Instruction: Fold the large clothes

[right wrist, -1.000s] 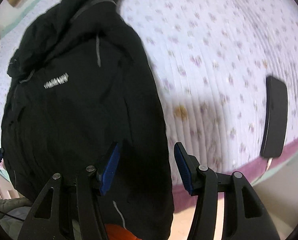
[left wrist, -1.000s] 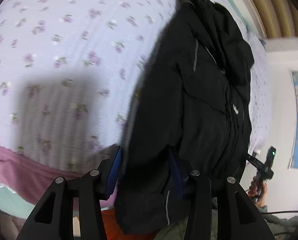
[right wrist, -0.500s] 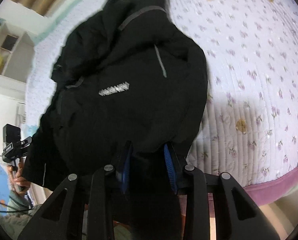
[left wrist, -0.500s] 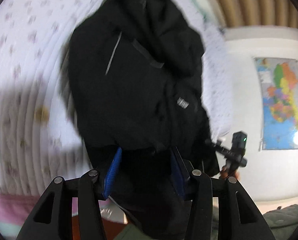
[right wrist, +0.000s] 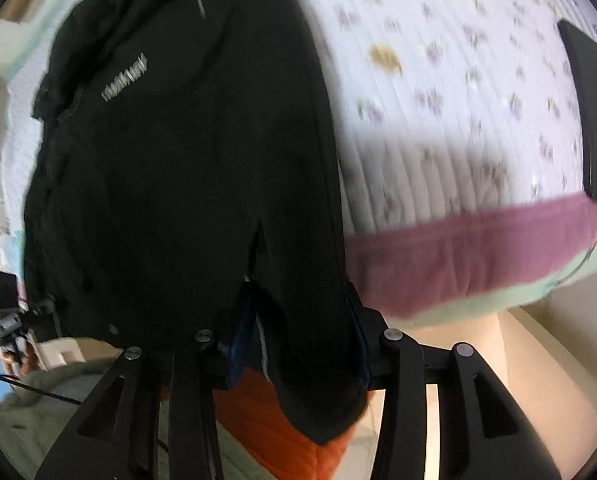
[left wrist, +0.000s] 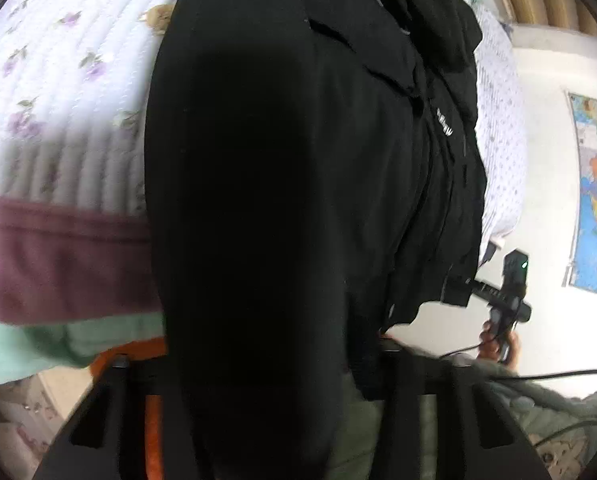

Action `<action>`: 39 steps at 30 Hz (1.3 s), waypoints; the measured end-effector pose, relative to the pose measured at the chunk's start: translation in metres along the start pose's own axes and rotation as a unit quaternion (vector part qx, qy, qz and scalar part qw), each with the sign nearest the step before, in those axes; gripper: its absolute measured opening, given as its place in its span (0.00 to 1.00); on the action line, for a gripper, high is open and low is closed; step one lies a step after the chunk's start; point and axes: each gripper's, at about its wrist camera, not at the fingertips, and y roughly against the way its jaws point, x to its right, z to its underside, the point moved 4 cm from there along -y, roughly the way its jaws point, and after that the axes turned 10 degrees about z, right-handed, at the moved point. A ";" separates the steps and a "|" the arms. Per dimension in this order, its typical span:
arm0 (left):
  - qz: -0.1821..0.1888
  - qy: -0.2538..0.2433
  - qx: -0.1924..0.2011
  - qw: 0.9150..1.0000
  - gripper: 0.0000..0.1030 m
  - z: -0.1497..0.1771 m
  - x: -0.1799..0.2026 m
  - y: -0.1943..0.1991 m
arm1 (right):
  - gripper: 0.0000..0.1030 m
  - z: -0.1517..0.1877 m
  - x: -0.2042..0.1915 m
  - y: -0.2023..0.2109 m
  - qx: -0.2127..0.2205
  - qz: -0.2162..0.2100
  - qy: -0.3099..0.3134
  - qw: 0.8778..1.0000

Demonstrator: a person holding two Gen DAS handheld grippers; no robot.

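jacket [right wrist: 186, 168] hem overhangs bed edge [right wrist: 478, 248]; open quilt [right wrist: 458, 80] right.

Two handheld black grippers fill the lower edge of each wrist view. The right gripper [right wrist: 298, 344] has matte black angular finger arms with triangular cut-outs, round silver screw heads at the pivots, and blue pads [right wrist: 240, 344] lining the inner faces of its fingers. The left gripper [left wrist: 274, 364] shows the same black arms with triangular cut-outs; its fingertips are hidden. Seen from the left wrist view, the right gripper's handle carries a small black box with a green light, and thin black cables trail from it. The person wears a grey-green sleeve [right wrist: 30, 404].
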 end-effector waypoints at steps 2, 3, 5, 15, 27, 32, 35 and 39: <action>-0.001 -0.008 0.014 1.000 0.13 -0.005 0.011 0.004 | 0.36 -0.001 -0.003 0.003 0.003 0.002 0.000 1.000; 0.003 -0.012 0.021 1.000 0.10 -0.008 0.018 0.006 | 0.24 -0.003 -0.006 0.010 0.010 -0.013 -0.002 1.000; 0.029 -0.022 0.041 0.999 0.10 -0.018 0.035 0.017 | 0.14 -0.013 -0.020 0.020 0.029 -0.039 -0.009 0.999; 0.166 -0.036 0.162 0.972 0.10 -0.103 0.103 0.091 | 0.13 -0.085 -0.044 0.117 0.150 -0.113 -0.029 0.982; 0.219 -0.006 0.265 0.939 0.14 -0.184 0.120 0.159 | 0.13 -0.194 -0.074 0.193 0.275 -0.171 -0.048 0.945; 0.206 0.002 0.275 0.939 0.17 -0.237 0.129 0.166 | 0.14 -0.261 -0.076 0.214 0.277 -0.165 -0.066 0.944; 0.175 0.002 0.270 0.947 0.17 -0.276 0.130 0.156 | 0.14 -0.303 -0.082 0.202 0.261 -0.149 -0.082 0.950; 0.150 0.026 0.266 0.952 0.17 -0.330 0.116 0.135 | 0.14 -0.363 -0.088 0.170 0.229 -0.144 -0.105 0.957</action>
